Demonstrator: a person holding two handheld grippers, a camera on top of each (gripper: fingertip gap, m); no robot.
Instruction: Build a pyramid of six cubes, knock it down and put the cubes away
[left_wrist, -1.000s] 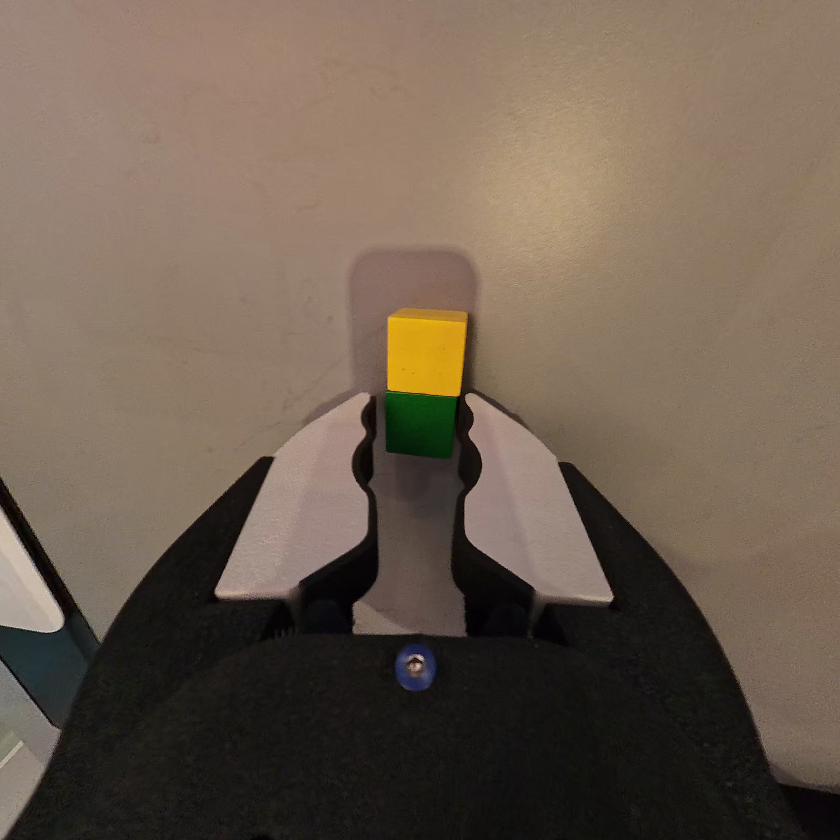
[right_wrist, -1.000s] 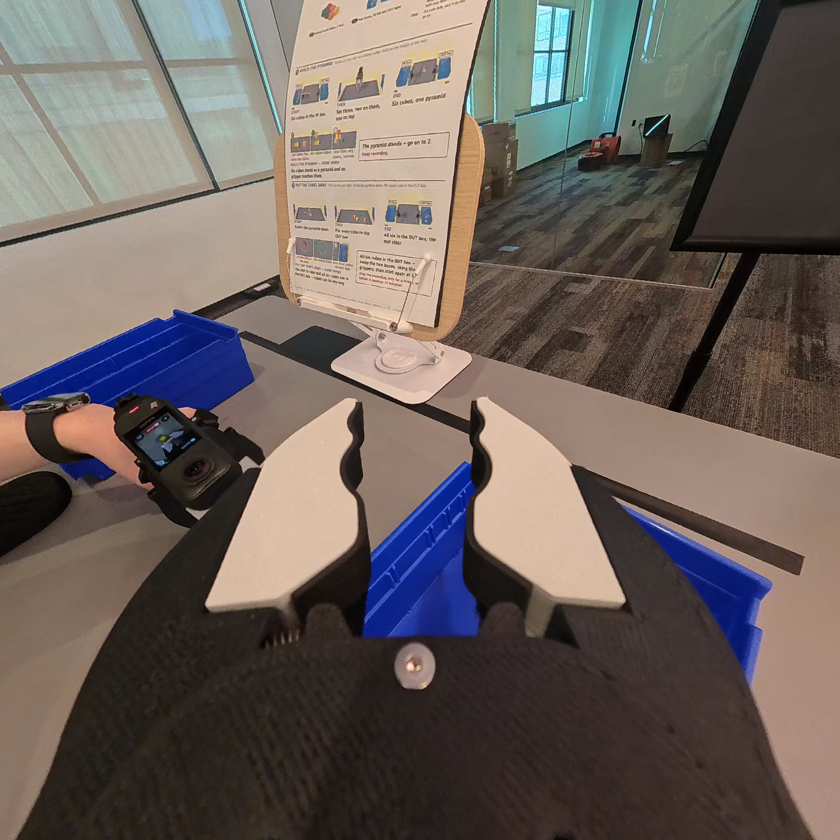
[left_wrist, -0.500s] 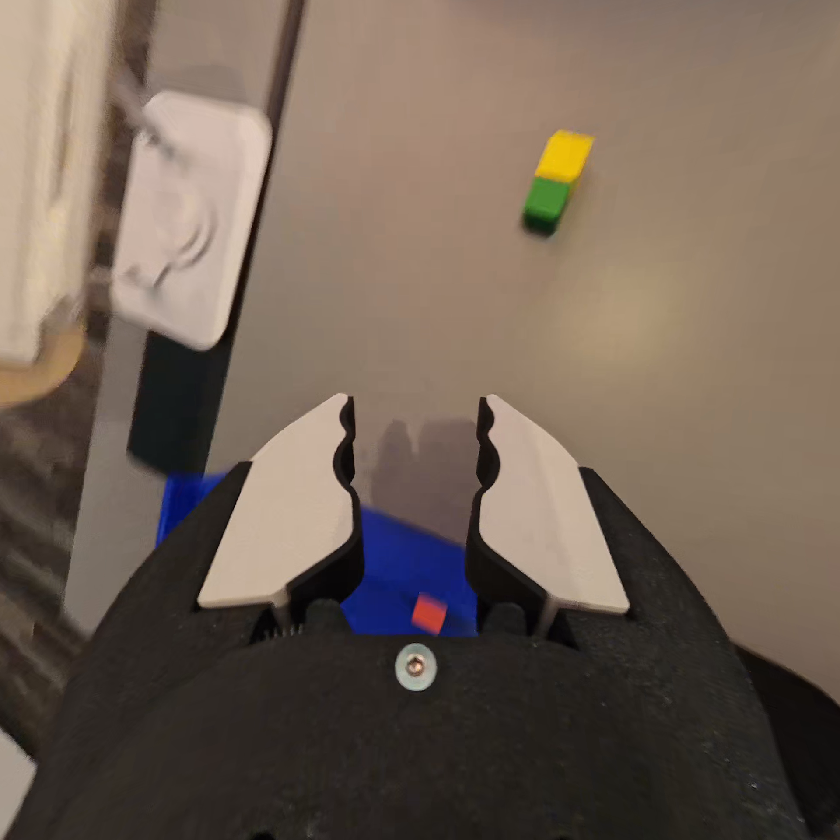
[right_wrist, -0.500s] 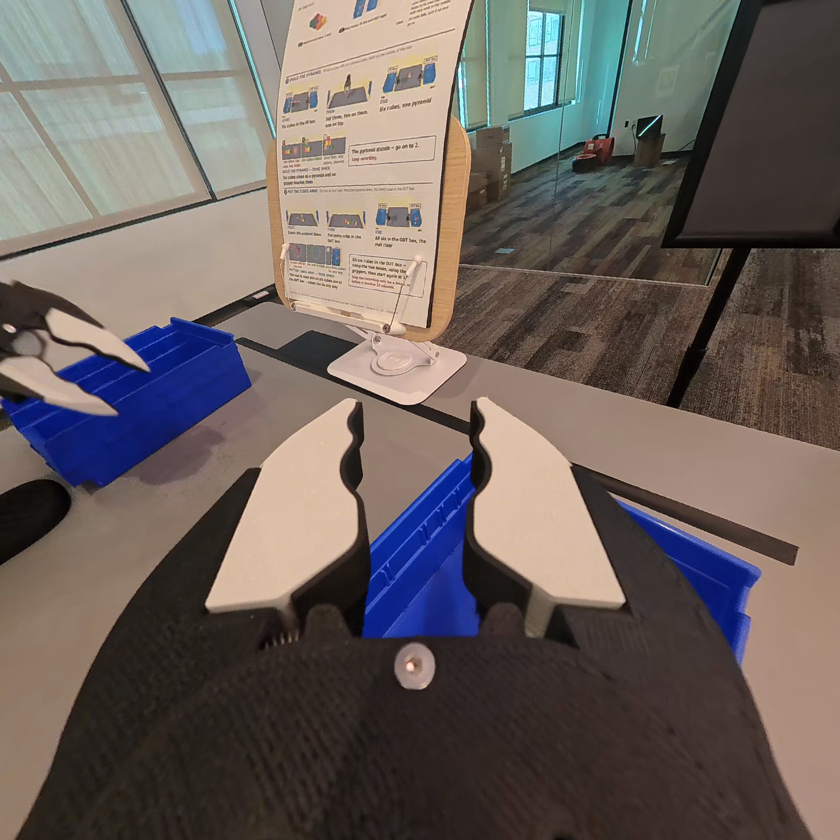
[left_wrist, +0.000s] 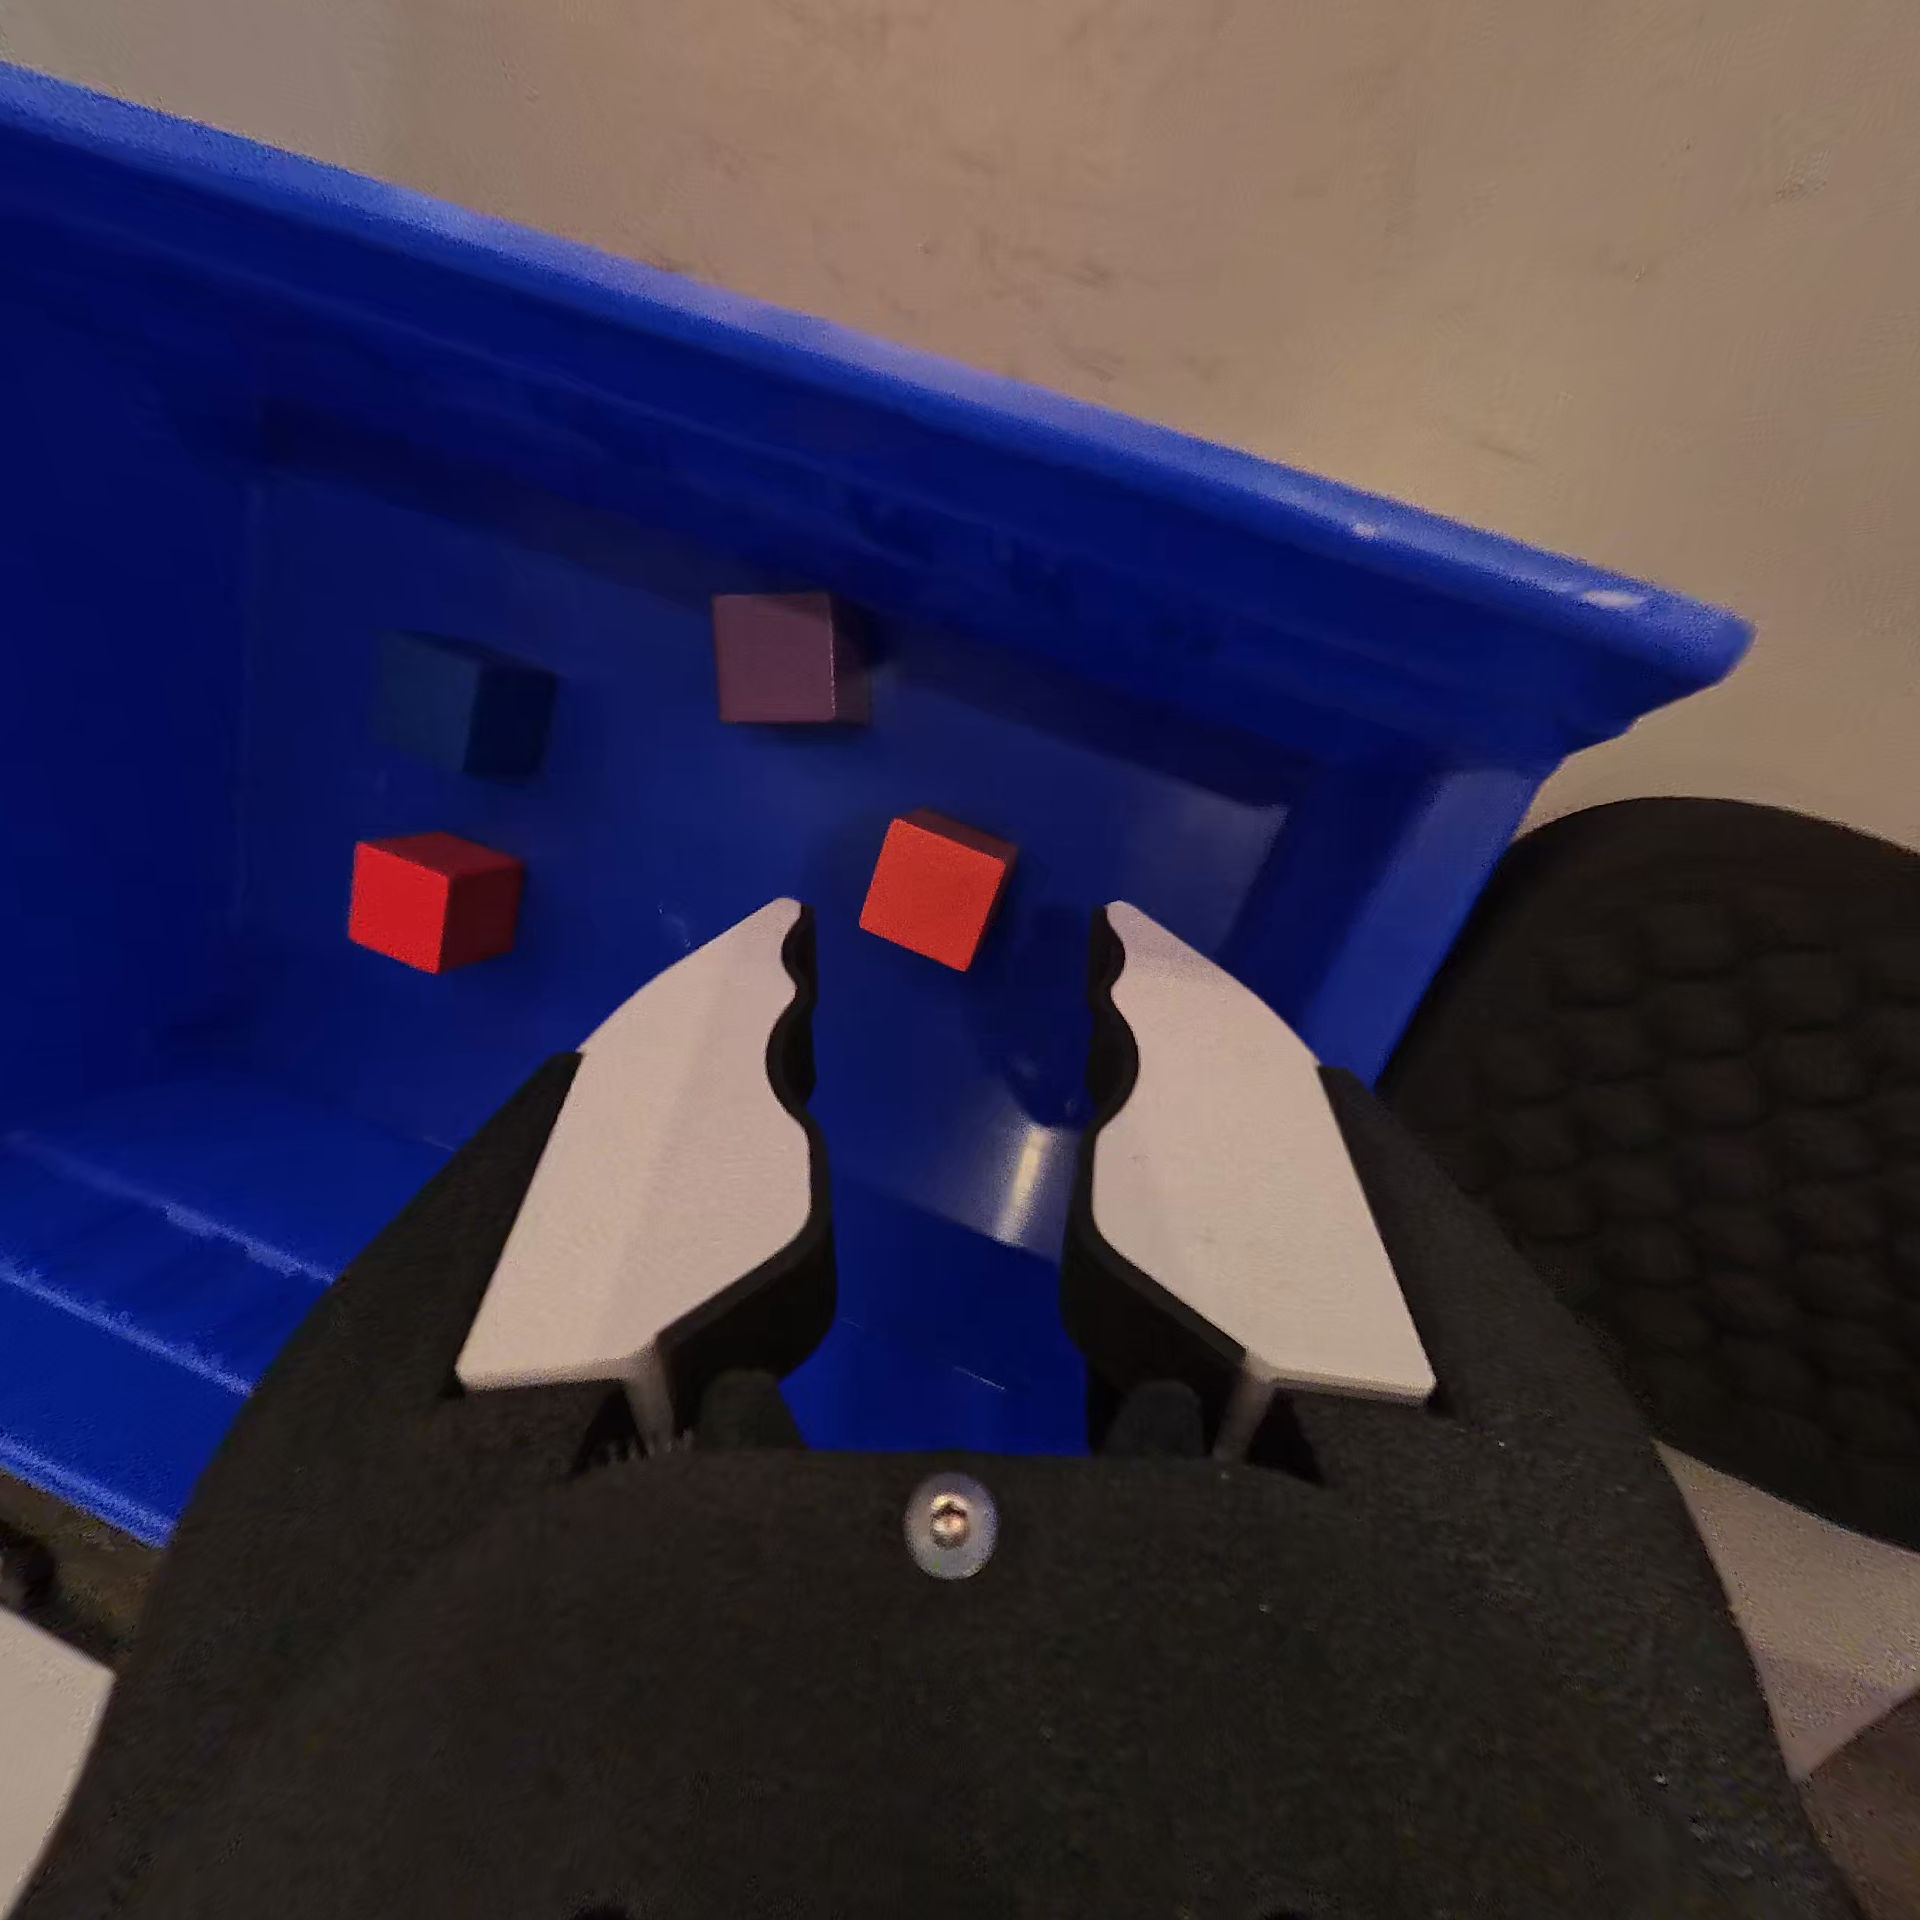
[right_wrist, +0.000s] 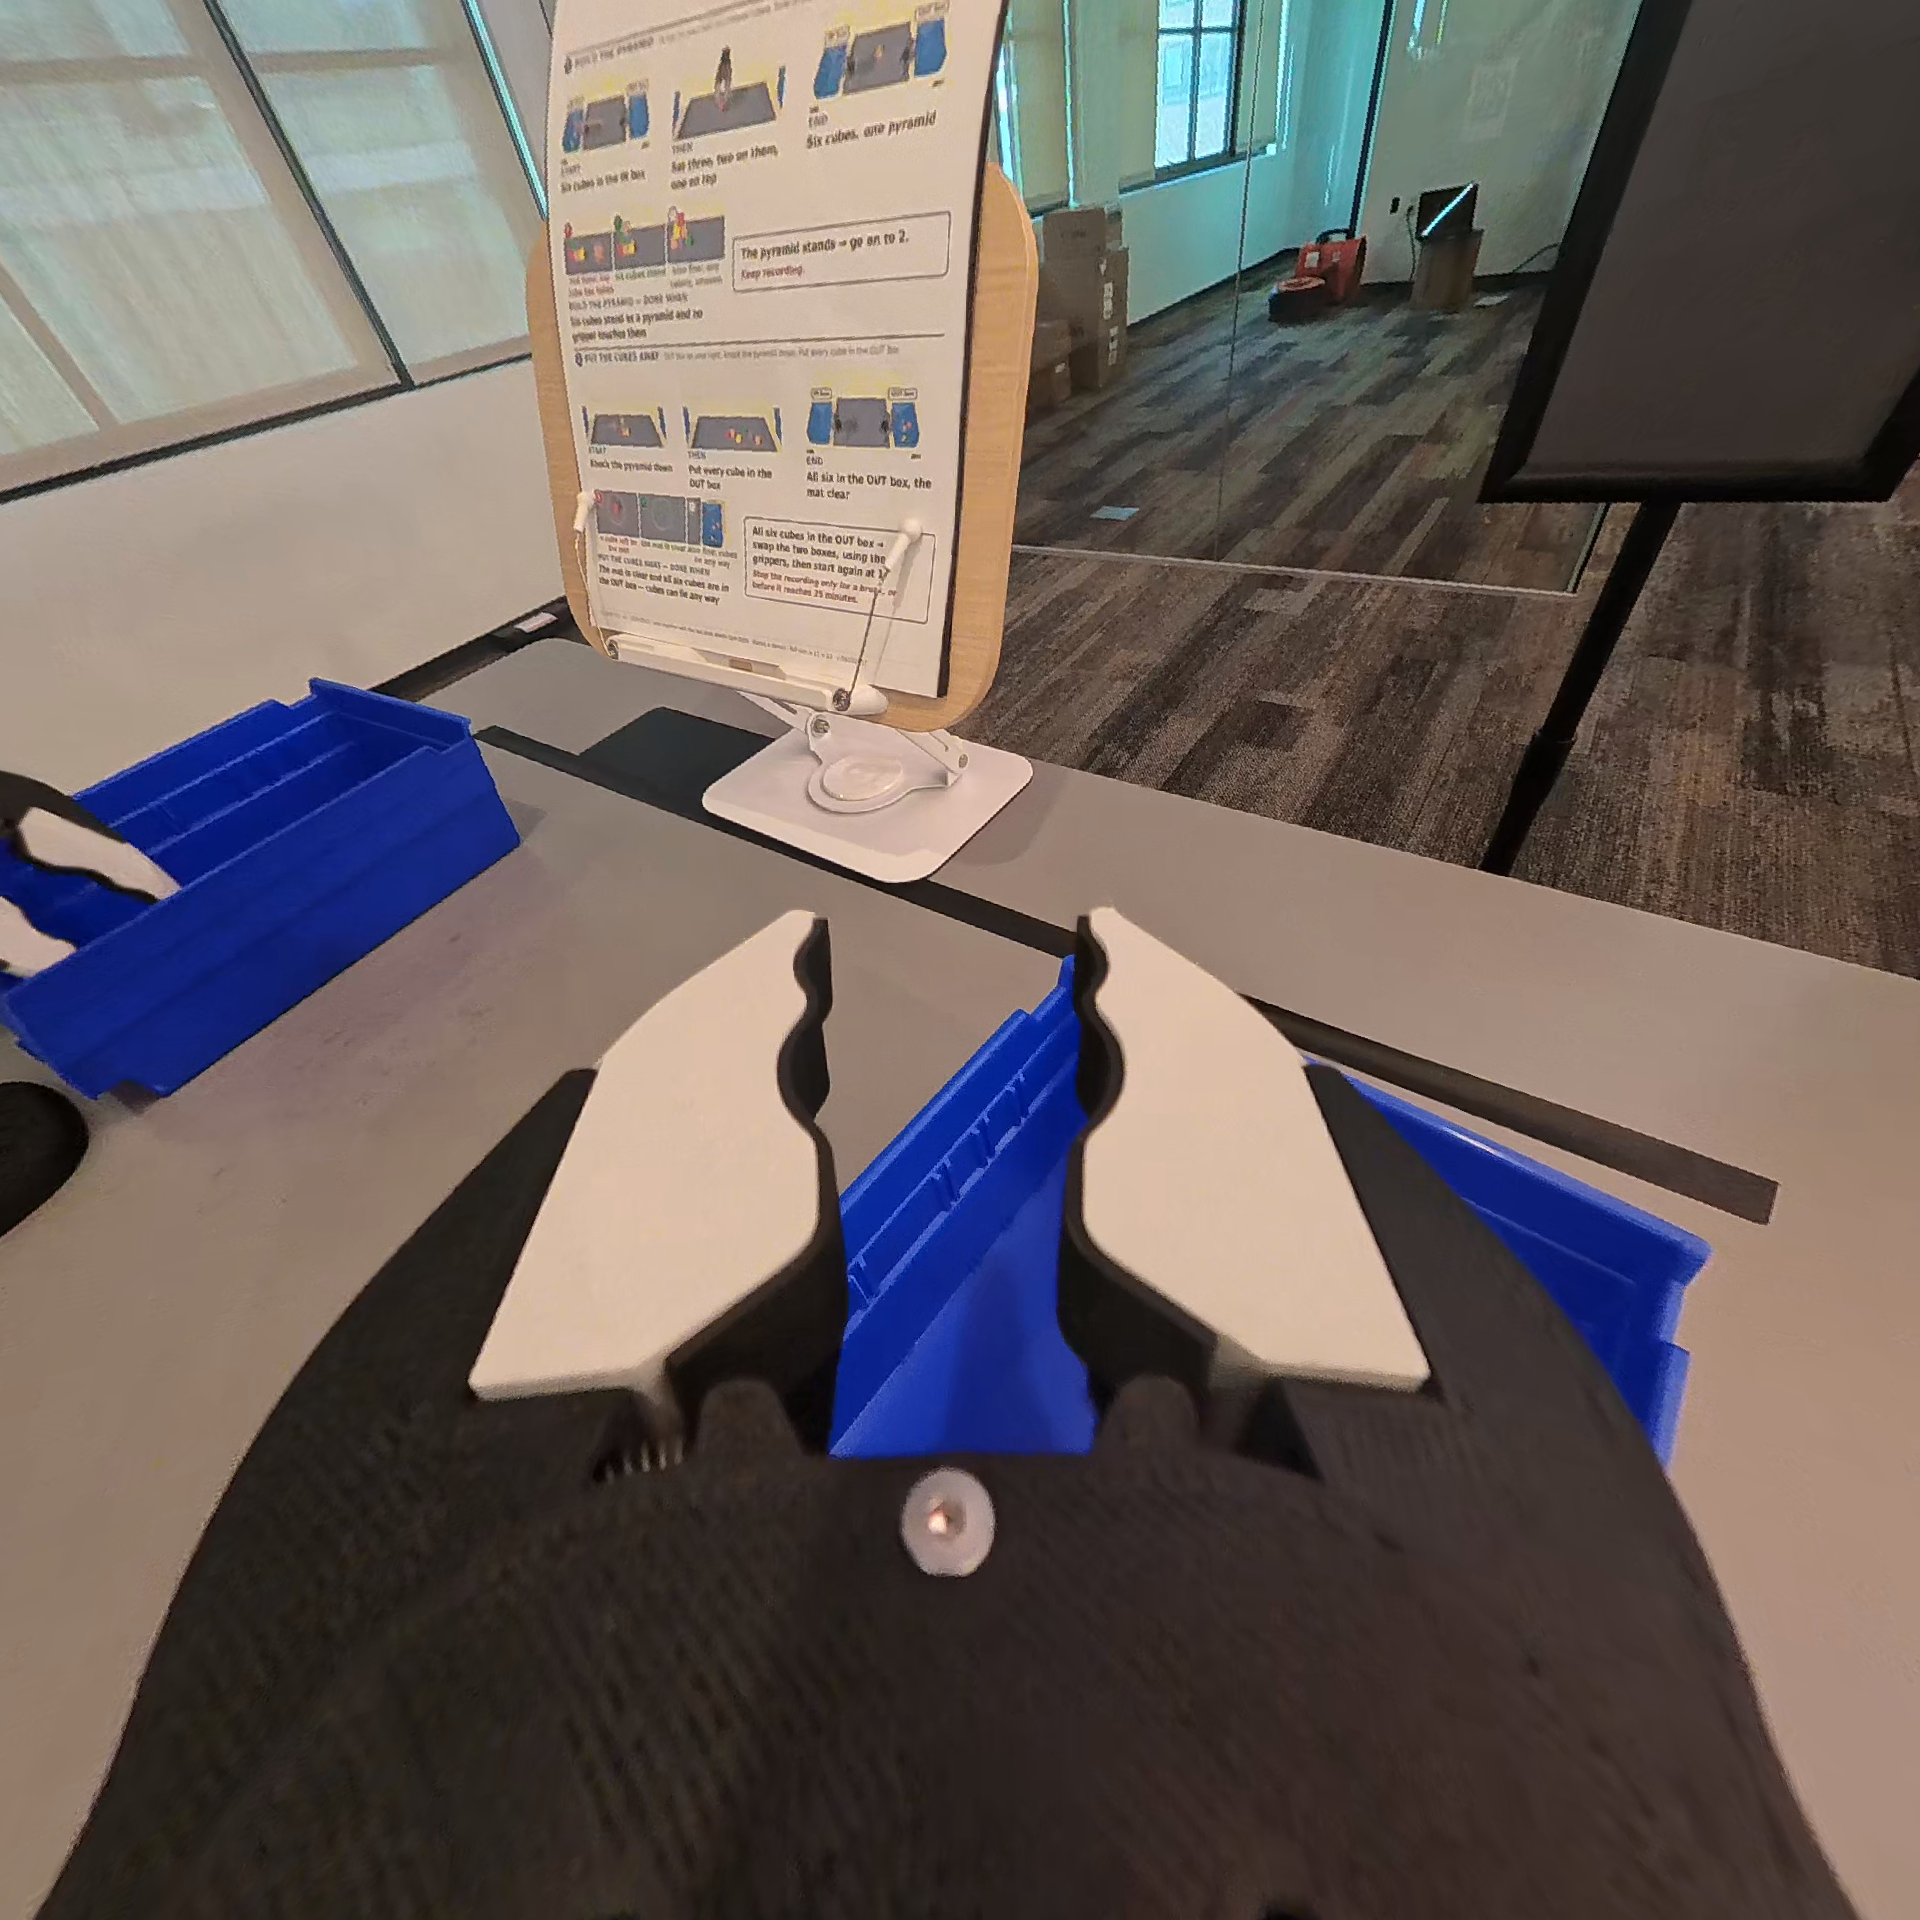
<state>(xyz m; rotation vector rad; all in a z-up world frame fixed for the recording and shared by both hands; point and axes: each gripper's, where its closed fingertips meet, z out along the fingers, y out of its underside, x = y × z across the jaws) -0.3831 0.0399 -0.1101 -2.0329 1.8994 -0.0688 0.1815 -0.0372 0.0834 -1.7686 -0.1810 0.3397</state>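
- The left gripper (left_wrist: 945, 914) hung over the left blue bin (left_wrist: 1143, 488) with its jaws spread wide and nothing between them.
- Four cubes lay apart on that bin's floor: an orange-red cube (left_wrist: 935, 888) just ahead of the fingertips, a red cube (left_wrist: 431, 900) to its left, a purple cube (left_wrist: 790, 657) farther in, and a dark cube (left_wrist: 462, 702), probably blue, hard to tell against the shaded bin floor.
- No brand or label showed on the cubes or the bin in the left wrist view.
- A black honeycomb-textured pad (left_wrist: 1683, 1122) lay just beside the bin's right end on the grey table (left_wrist: 1247, 208).
- The right gripper (right_wrist: 948, 914) was held above the near end of the right blue bin (right_wrist: 1538, 1226), its jaws also wide and empty.
- A printed instruction sheet (right_wrist: 769, 343), with small pictures and lines of text, was clipped to a wooden board on a white stand (right_wrist: 873, 800) at the table's far side.
- In the right wrist view the left blue bin sat well apart from the right one, with the left gripper's pale fingers (right_wrist: 99, 857) over its near end.
- A dark screen on a black stand (right_wrist: 1766, 239) stood to the right beyond the table, with stacked cardboard boxes (right_wrist: 1081, 301) behind a glass partition.
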